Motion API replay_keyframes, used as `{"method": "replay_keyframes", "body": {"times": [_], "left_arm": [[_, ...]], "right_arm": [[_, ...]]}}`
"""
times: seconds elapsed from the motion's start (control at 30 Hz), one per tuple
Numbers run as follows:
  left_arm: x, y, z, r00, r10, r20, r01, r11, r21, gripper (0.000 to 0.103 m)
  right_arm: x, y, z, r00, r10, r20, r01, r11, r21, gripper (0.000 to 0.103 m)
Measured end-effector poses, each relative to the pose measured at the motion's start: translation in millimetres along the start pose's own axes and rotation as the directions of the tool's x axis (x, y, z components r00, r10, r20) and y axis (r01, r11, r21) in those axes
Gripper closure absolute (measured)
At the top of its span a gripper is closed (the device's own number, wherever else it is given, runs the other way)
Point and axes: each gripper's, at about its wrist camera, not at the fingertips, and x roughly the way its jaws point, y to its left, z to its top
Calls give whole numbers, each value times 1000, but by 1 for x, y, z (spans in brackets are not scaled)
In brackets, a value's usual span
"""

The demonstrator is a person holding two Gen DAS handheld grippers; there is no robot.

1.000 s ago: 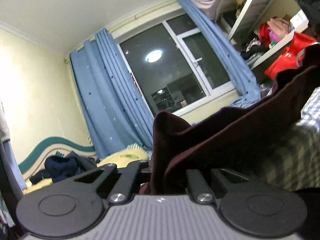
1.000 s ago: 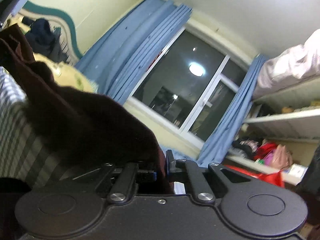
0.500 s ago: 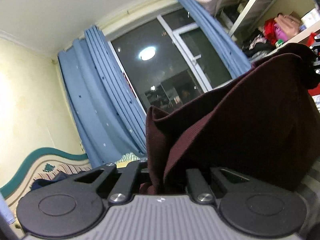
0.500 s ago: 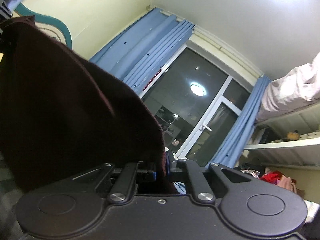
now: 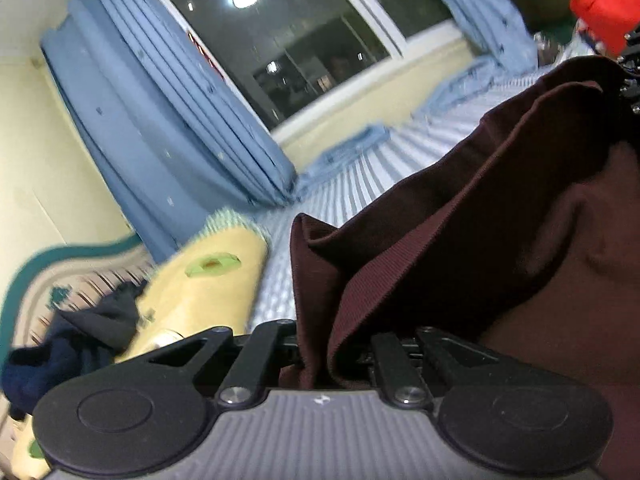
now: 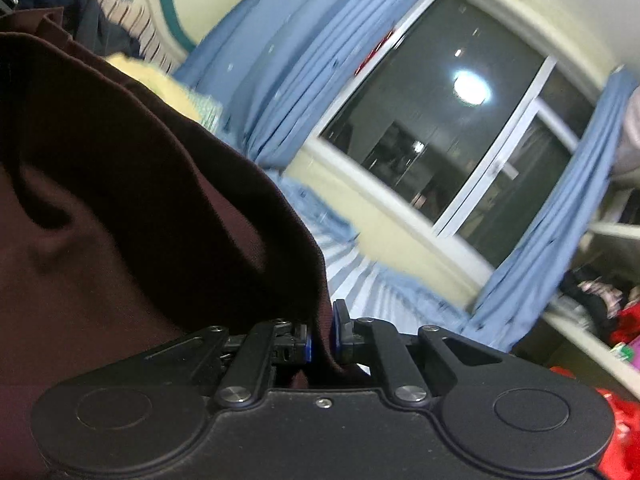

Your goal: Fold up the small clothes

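A dark maroon knit garment (image 5: 480, 216) hangs between my two grippers above a striped bed. My left gripper (image 5: 320, 352) is shut on one ribbed corner of it, and the cloth spreads away to the right. My right gripper (image 6: 322, 338) is shut on another edge of the same garment (image 6: 132, 208), which spreads to the left and fills that side of the right wrist view. The blue pads (image 6: 338, 332) pinch the cloth between them. The right gripper's tip shows at the far right edge of the left wrist view (image 5: 630, 60).
The blue and white striped bedsheet (image 5: 384, 168) lies below. A yellow pillow (image 5: 208, 280) and dark clothes (image 5: 80, 332) lie by the headboard. Blue curtains (image 5: 160, 100) frame a dark window (image 6: 448, 120). Shelves with red items (image 6: 624, 320) stand to the right.
Both grippers have tilted down from pointing at the window and ceiling towards the bed, carrying the maroon garment lower. The bedsheet and pillow have come into view. Both grips are unchanged.
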Motion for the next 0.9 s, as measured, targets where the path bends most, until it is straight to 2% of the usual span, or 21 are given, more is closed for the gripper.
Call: {"method": "replay_keyframes", "body": {"times": [0.27, 0.37, 0.43, 0.5, 0.57, 0.67, 0.73, 0.8, 0.9], "left_arm": [[80, -12, -22, 990, -92, -111, 85, 994, -72, 95], [96, -2, -33, 978, -155, -143, 137, 983, -122, 92], [107, 5, -39, 963, -209, -168, 180, 969, -170, 89], [116, 16, -45, 956, -233, -181, 193, 958, -213, 72], [120, 31, -49, 954, -239, -180, 191, 950, -247, 60], [122, 52, -55, 945, -278, -172, 218, 928, -302, 48], [123, 61, -56, 943, -283, -174, 218, 922, -320, 41], [124, 67, -53, 945, -280, -171, 212, 919, -331, 30], [127, 74, -55, 933, -307, -189, 226, 906, -358, 21]], "right_arm": [[73, 15, -14, 987, 80, -136, -78, 997, 17, 92], [88, 20, -19, 978, 111, -178, -105, 994, 40, 88], [99, 18, -21, 971, 136, -198, -126, 990, 61, 83], [108, 12, -21, 967, 148, -209, -135, 988, 76, 77], [112, 10, -21, 965, 154, -212, -138, 987, 88, 71], [116, 6, -21, 961, 167, -222, -144, 983, 114, 63], [116, 7, -27, 960, 161, -231, -134, 983, 128, 47], [120, 0, -32, 955, 179, -237, -141, 975, 170, 39], [130, -17, -39, 942, 217, -254, -147, 952, 269, 32]]}}
